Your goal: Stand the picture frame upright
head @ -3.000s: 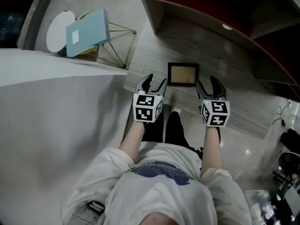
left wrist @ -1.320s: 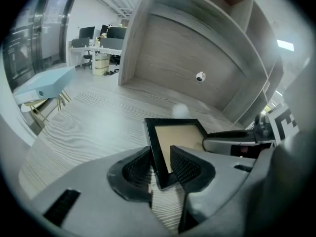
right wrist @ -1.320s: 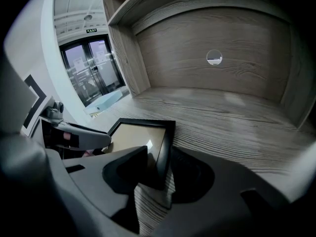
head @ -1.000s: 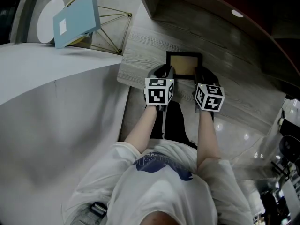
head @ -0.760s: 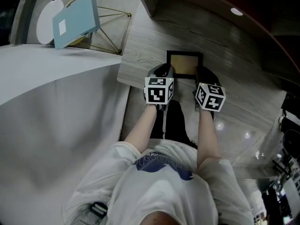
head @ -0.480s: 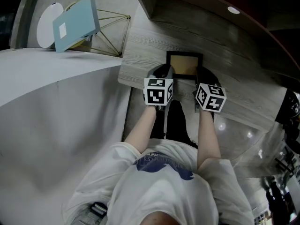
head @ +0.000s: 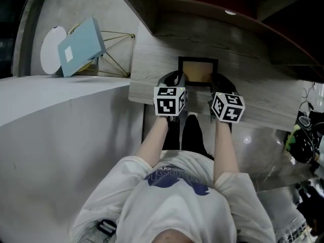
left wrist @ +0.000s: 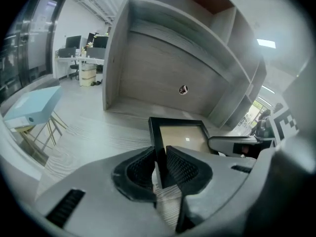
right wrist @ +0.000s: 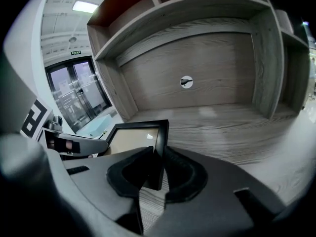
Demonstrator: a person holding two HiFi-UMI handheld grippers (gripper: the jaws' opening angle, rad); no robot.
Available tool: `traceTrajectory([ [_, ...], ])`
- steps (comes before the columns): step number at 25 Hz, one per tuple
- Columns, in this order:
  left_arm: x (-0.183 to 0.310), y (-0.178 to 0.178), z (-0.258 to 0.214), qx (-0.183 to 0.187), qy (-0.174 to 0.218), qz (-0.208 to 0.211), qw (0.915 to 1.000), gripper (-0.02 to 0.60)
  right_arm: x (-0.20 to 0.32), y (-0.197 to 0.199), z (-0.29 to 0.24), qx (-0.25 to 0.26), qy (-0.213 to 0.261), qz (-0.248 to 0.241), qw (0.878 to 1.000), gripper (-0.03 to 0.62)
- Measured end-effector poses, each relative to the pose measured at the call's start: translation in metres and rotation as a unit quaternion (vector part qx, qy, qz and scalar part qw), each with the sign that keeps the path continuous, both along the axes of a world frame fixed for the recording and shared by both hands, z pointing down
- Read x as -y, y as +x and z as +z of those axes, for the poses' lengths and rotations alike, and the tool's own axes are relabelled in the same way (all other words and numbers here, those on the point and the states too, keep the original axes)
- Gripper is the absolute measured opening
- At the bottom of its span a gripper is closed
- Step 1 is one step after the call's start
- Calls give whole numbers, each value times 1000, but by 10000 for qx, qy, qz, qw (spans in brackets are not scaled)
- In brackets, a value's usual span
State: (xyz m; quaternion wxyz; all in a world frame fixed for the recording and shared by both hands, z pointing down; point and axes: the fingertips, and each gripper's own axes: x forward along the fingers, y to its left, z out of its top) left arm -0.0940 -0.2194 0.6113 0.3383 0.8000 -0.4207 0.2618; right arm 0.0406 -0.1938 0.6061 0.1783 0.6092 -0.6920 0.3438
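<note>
The picture frame (head: 197, 71) is black with a tan inside and sits low over the grey wooden shelf (head: 253, 97). My left gripper (head: 175, 78) grips its left rail near the front corner. My right gripper (head: 221, 81) grips the right rail. In the left gripper view the left gripper (left wrist: 160, 163) has the frame's (left wrist: 178, 134) thin black edge pressed between its pads. The right gripper (right wrist: 157, 168) holds the frame's (right wrist: 134, 134) opposite edge the same way. Both pairs of jaws have just been closing on the frame. Its near end looks raised off the wood.
A pale blue box (head: 81, 40) leans on a gold wire stand (head: 119, 52) at the left, beside a white disc (head: 50, 43). The shelf's back panel (right wrist: 197, 83) has a small round hole. A light grey counter (head: 61, 130) lies to the left below.
Three seconds ago both grippers stood open in front of the frame. Now they sit on its two sides, and over the last second they rose slightly with it.
</note>
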Motion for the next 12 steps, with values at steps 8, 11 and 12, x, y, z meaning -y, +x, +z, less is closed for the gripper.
traceTrajectory([
  [8,4,41,-34,-120,303,794,9963,79,-18,36,-35,-84,309,739,9968,66],
  [11,1,59,-44,-168,379,1105,9930,79,-28,50,-46,-124,394,1021,9939,66],
  [12,0,65,-48,-184,396,1199,9918,80,-32,55,-49,-130,415,1105,9929,66],
])
